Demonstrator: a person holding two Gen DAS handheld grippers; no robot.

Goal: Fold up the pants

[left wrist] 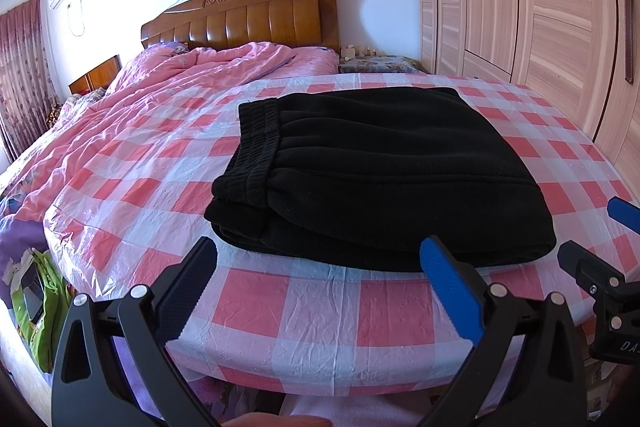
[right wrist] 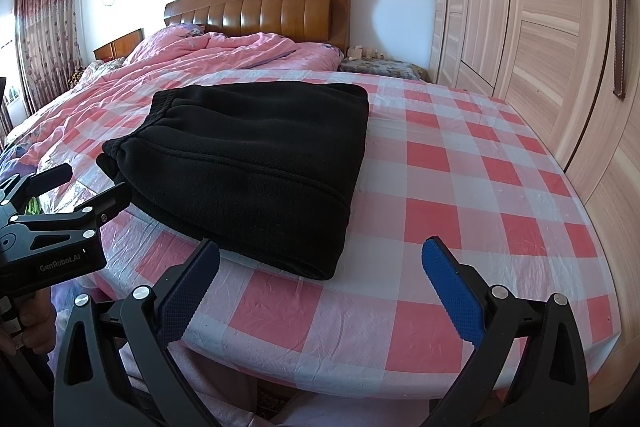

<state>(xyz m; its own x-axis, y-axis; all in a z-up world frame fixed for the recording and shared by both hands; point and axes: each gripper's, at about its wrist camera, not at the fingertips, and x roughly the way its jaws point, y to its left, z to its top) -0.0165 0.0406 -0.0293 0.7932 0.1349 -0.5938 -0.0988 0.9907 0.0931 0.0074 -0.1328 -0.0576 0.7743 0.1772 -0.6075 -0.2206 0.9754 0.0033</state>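
On checked sheet (right wrist: 460,187): folded pants (left wrist: 380,179) near front edge; both grippers' jaws spread, empty.

L gripper (left wrist: 318,259) and R gripper (right wrist: 320,259) both at bottom of frame, jaws spread wide, gripping nothing.

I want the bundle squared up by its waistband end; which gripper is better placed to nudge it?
Probably the left gripper: open, it faces the black pants' waistband corner; the right gripper sits off the opposite folded edge.
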